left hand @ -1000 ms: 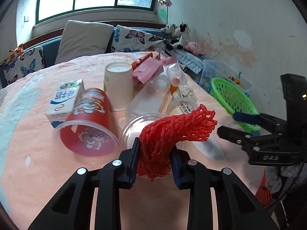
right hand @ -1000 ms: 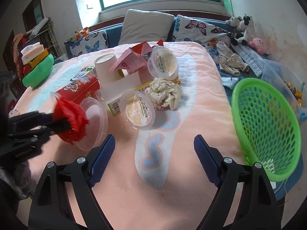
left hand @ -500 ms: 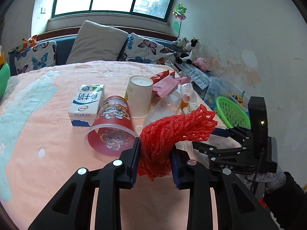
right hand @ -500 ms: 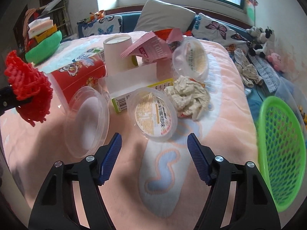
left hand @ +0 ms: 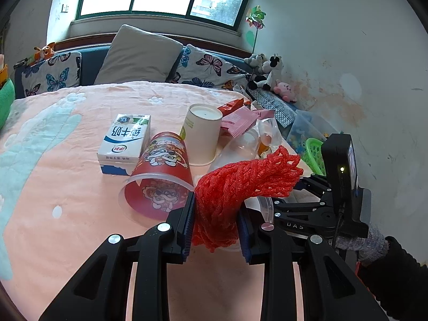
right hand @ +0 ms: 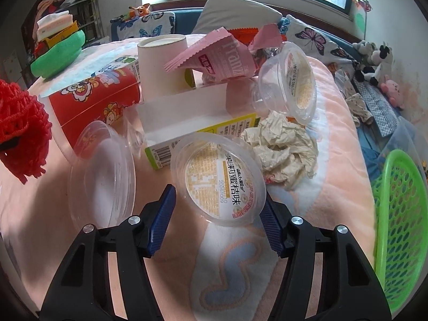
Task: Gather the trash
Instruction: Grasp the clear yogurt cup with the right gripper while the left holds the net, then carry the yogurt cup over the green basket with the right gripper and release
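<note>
A pink blanket [right hand: 334,203] lies bare in front of the trash pile, leaving open room near the viewer. A clear cup [right hand: 219,179] sits between the right gripper's [right hand: 218,220] closing jaws, with a clear lid [right hand: 104,176] just left and crumpled paper [right hand: 283,144] just right. Behind, a carton [right hand: 192,117], red cup [right hand: 93,104] and paper cup [right hand: 163,64] crowd together. A green basket [right hand: 396,230] blocks the right edge.

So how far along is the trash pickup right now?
Early. Nothing shows in the visible part of the green basket. In hand: the left gripper clamps the red mesh net; the right gripper, jaws just closing, straddles the jelly cup without a clear grip. Left: the crumpled paper, red cup, milk carton, paper cup.
</note>
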Action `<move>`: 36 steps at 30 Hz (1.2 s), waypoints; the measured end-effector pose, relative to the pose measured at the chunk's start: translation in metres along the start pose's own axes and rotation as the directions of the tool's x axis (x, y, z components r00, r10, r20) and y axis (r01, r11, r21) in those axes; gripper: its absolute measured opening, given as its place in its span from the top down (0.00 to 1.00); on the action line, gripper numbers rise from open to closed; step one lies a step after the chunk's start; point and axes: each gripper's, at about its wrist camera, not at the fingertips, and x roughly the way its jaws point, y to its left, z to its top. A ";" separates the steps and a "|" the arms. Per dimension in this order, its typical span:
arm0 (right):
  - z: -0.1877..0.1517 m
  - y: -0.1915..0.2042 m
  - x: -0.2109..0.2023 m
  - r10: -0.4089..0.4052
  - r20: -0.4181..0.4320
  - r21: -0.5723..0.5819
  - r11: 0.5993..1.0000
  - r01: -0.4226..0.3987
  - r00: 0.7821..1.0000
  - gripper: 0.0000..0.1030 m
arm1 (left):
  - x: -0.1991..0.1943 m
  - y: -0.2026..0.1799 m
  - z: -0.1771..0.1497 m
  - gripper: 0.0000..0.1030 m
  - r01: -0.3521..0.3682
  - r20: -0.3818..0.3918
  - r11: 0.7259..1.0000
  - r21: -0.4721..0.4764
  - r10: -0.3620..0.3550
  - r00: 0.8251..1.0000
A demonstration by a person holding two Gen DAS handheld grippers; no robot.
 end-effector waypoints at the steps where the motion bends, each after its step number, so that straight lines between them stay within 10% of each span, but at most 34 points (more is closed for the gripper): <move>1: 0.001 0.000 0.000 0.009 0.002 0.005 1.000 -0.009 1.000 0.40 | 0.001 0.000 0.000 0.73 0.002 -0.001 1.000 -0.001 -0.002 1.000; 21: -0.018 -0.016 -0.058 0.022 0.100 0.095 0.995 -0.032 0.995 0.44 | -0.005 -0.031 0.011 0.73 0.029 0.014 0.999 0.043 -0.030 0.999; 36: -0.073 -0.126 -0.132 -0.163 0.123 0.333 0.936 0.114 0.979 0.55 | 0.035 -0.126 0.040 0.73 0.166 -0.048 0.975 0.149 -0.161 0.986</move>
